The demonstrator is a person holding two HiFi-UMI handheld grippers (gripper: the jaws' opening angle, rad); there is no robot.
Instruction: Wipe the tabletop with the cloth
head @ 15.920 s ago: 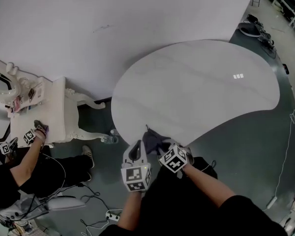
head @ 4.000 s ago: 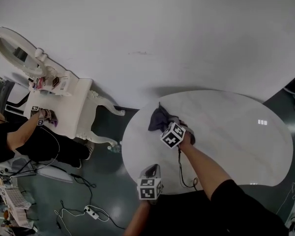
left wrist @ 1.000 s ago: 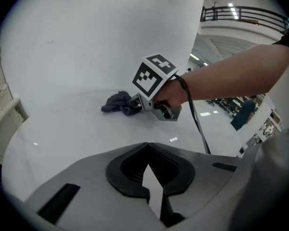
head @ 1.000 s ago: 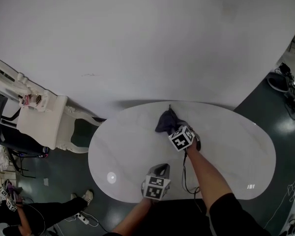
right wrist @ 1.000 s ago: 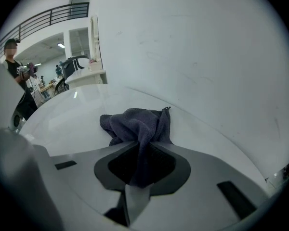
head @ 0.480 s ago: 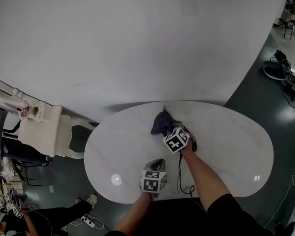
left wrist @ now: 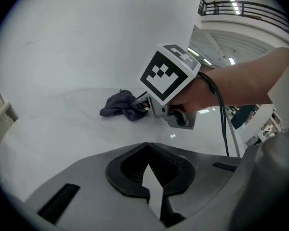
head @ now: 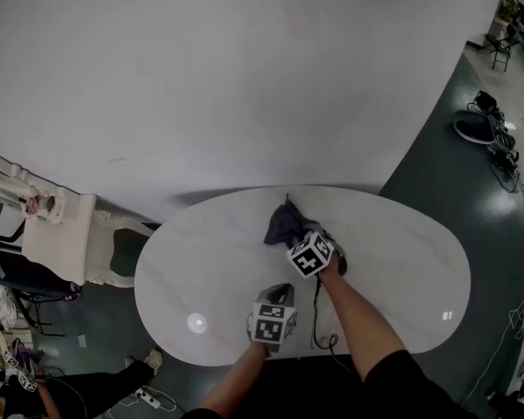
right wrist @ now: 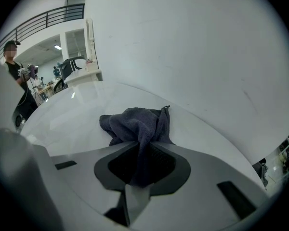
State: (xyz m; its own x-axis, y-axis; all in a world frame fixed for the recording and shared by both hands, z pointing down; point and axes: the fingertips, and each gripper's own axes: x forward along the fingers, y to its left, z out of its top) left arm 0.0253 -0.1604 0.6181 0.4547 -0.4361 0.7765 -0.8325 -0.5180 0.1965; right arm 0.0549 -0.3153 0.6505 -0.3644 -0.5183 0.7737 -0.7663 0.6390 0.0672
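Note:
A dark grey-blue cloth [head: 285,223] lies bunched on the far middle of the white oval tabletop [head: 393,269]. My right gripper [head: 296,238] is shut on the cloth's near end and presses it to the table. In the right gripper view the cloth [right wrist: 137,121] runs back between the jaws of the right gripper [right wrist: 142,163]. My left gripper [head: 279,294] hovers over the table's near side, shut, with nothing in it. In the left gripper view the left gripper [left wrist: 150,176] points at the cloth [left wrist: 119,106] and the right gripper [left wrist: 145,105].
A white wall [head: 244,77] rises just behind the table. A white ornate dressing table [head: 57,234] and a dark chair stand to the left. Another person [head: 17,391] is at the bottom left. A black cable [head: 318,317] hangs along my right forearm. Gear [head: 482,127] lies on the floor, far right.
The cloth and right gripper have gone from the table's near left edge to its far side, and in the last second slid slightly along it. The left gripper stays by the near side.

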